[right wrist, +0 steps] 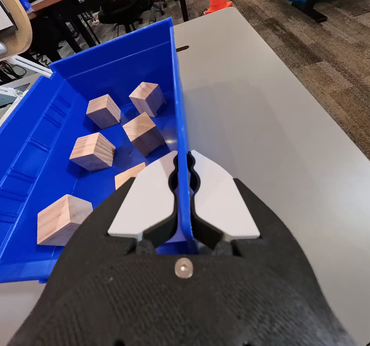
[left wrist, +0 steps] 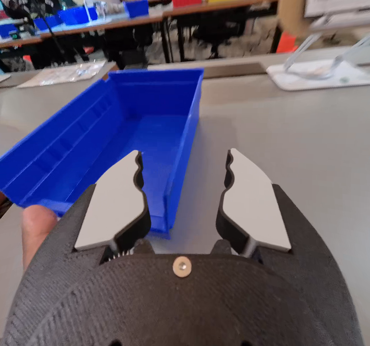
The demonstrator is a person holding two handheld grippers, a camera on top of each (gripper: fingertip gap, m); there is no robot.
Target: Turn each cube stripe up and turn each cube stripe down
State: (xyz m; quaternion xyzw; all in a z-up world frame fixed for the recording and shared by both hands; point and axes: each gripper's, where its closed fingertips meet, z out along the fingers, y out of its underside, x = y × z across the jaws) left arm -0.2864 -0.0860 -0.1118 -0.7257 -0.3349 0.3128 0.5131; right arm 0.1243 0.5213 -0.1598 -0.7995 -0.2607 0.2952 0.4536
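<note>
- The blue bin (right wrist: 128, 70) sits on the grey table (right wrist: 250, 116). In the right wrist view it holds six wooden cubes.
- One cube (right wrist: 147, 98) stands at 12 o'clock by the far wall, with another cube (right wrist: 104, 111) at its 9 o'clock.
- A third cube (right wrist: 143, 133) is in the middle, and a fourth cube (right wrist: 92, 151) lies at its 8 o'clock.
- The nearest cube (right wrist: 62, 219) is at 7 o'clock — big and close.
- A sixth cube (right wrist: 128, 174) is half hidden behind the right gripper (right wrist: 183, 153).
- No stripe can be made out on any cube.
- The right gripper pinches the bin's right wall.
- In the left wrist view, the left gripper (left wrist: 184, 152) is wide apart and holds nothing.
- That view is blurry — the bin (left wrist: 66, 148) looks bare inside, and its near end is hidden.
- A thumb (left wrist: 37, 228) shows at 8 o'clock.
</note>
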